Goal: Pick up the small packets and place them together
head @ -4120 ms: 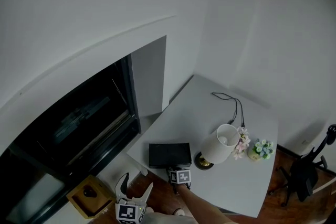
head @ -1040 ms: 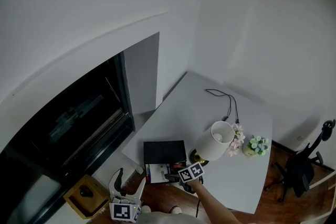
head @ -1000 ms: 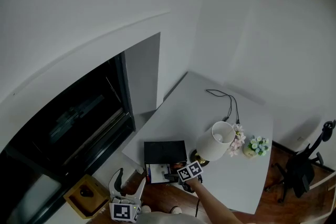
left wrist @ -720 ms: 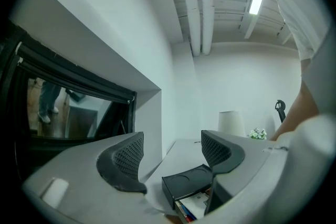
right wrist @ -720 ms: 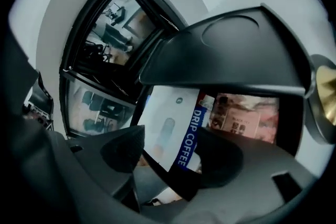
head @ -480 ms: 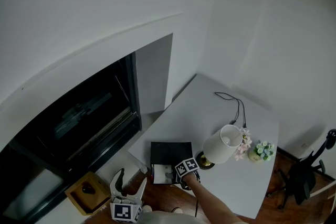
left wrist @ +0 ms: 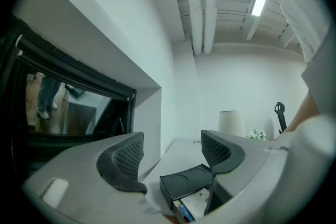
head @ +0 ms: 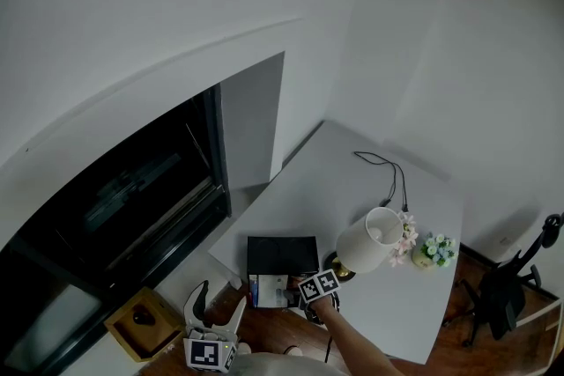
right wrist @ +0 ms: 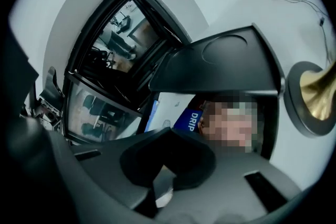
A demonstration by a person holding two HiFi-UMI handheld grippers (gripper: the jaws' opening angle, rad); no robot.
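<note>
A flat black box (head: 282, 255) sits near the white table's front edge (head: 352, 189). Its drawer (head: 269, 291) is pulled out and holds small packets, one blue (right wrist: 190, 119) and one white (right wrist: 168, 107). My right gripper (head: 298, 295) reaches into the drawer's right end. Its jaws are shut tip to tip (right wrist: 168, 136), just short of the packets. A pale sliver shows behind the pads, and I cannot tell whether a packet is pinched. My left gripper (head: 211, 321) hangs low off the table's corner, open and empty (left wrist: 173, 157).
A white lamp (head: 370, 240) on a brass base (right wrist: 315, 97) stands right of the box. Beside it are small flower pots (head: 436, 249) and a thin cable (head: 388, 172). A wooden box (head: 141, 321) lies on the floor at the left under a dark glass opening (head: 132, 198).
The drawer was shut in the oldest frame and now stands pulled out with packets showing. My right gripper stays at the drawer's right end. The left gripper has not moved.
</note>
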